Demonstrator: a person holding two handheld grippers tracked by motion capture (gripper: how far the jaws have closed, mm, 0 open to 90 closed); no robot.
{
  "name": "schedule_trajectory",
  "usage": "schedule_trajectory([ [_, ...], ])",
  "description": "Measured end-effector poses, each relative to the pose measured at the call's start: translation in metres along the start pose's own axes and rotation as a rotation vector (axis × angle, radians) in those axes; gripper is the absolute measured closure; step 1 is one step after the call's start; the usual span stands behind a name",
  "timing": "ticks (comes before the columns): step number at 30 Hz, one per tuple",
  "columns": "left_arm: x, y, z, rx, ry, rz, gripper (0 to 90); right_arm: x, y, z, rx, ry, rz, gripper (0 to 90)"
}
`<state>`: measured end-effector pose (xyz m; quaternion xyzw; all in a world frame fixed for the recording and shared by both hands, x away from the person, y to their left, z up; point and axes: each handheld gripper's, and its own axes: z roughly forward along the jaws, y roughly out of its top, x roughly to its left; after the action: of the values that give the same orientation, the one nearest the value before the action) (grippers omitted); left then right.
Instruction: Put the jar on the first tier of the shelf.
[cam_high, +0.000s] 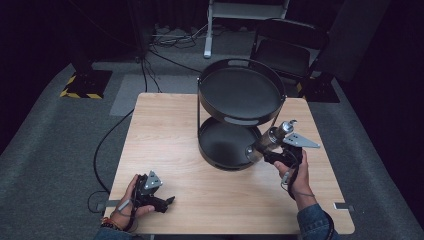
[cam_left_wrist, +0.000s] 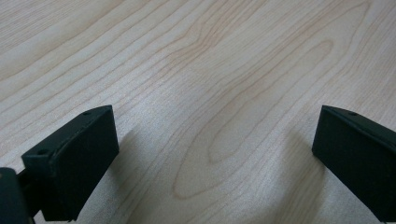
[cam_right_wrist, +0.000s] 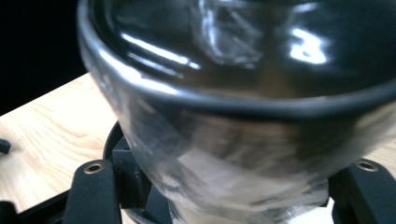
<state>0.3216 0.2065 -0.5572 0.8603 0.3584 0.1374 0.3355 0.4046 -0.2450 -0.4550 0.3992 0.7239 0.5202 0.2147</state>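
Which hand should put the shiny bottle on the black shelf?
Probably the right. The right gripper already holds the clear bottle beside the two-tier black tray stand. The left gripper sits open and empty on the table.

1. The table (cam_high: 200, 130) is showing pale wood with darker wavy grain lines
2. The two-tier rack (cam_high: 239, 95) is looking black all over
3. The bottle (cam_high: 267, 140), held in the right gripper (cam_high: 270, 147), is gleaming clear and silvery with a dark rim
4. The left gripper (cam_high: 167, 201) is showing black jaws and a grey plate
5. The floor (cam_high: 50, 135) is appearing grey, with a yellow-and-black striped base (cam_high: 82, 85) standing on it
6. The sleeve (cam_high: 315, 220) is looking denim blue
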Motion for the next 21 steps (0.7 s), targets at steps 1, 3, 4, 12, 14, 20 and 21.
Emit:
schedule_trajectory([
  [1,0.0,0.0,0.0,0.0,0.0,0.0,0.1,-0.001,0.0,0.004,-0.002,0.002,0.014,34.8],
  [3,0.0,0.0,0.0,0.0,0.0,0.0,0.1,-0.001,0.001,0.008,-0.003,-0.006,0.019,34.8],
  [4,0.0,0.0,0.0,0.0,0.0,0.0,0.1,-0.001,0.001,0.01,-0.003,-0.008,0.022,34.8],
  [12,0.0,0.0,0.0,0.0,0.0,0.0,0.1,0.003,0.004,0.023,-0.004,-0.016,0.019,34.8],
  [14,0.0,0.0,0.0,0.0,0.0,0.0,0.1,0.003,0.003,0.026,-0.005,-0.013,0.028,34.8],
  [20,0.0,0.0,0.0,0.0,0.0,0.0,0.1,0.003,-0.004,0.035,-0.002,-0.011,0.049,34.8],
  [21,0.0,0.0,0.0,0.0,0.0,0.0,0.1,0.003,-0.006,0.038,0.003,-0.012,0.05,34.8],
])
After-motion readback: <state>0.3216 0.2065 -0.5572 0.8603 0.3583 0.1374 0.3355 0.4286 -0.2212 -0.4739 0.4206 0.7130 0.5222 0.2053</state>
